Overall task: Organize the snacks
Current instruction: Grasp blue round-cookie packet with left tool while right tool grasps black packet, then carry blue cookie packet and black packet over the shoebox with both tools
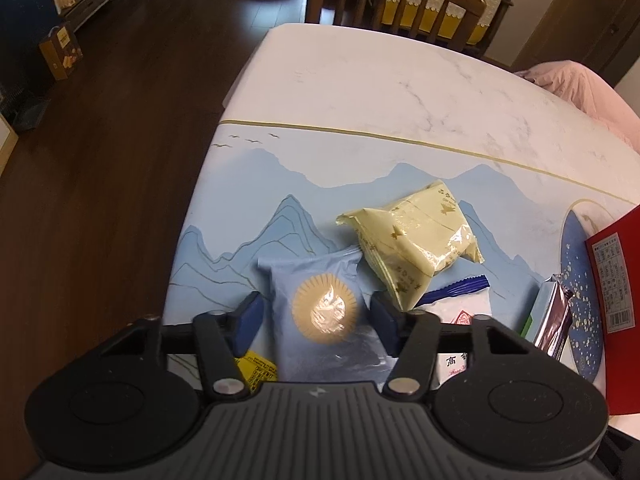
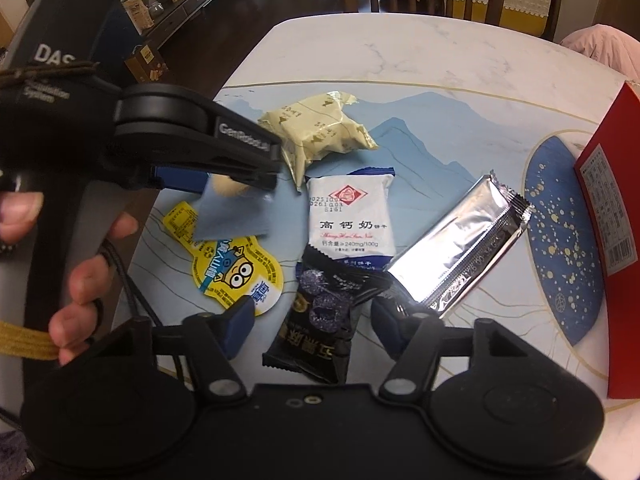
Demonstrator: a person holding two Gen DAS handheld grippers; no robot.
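- Left gripper (image 1: 316, 314): jaws spread on either side of a pale blue foil snack packet with a round gold emblem (image 1: 318, 312). From the right wrist view the packet looks raised above the tabletop between the jaws, so it is probably gripped; contact at the pads is not clearly shown.
- Right gripper (image 2: 312, 324): jaws open, straddling a black glossy snack packet (image 2: 324, 316) that lies flat. Its long axis runs roughly along the fingers, its near end between them.
- Remaining snacks on the white marbled tabletop with a blue mountain print (image 1: 380, 80): a cream-yellow pillow packet with gold stars (image 2: 316, 132) farthest out; a white biscuit packet with blue ends (image 2: 350, 216) just beyond the black one and overlapped by it; a long silver foil bar (image 2: 460, 240) to the right; a yellow die-cut pouch with a cartoon face (image 2: 232, 268) to the left.
- A red cardboard box (image 2: 612, 208) stands at the right edge, nearer the right gripper.
- Open room: the far marbled half is bare; the left table edge lies close to the left gripper.
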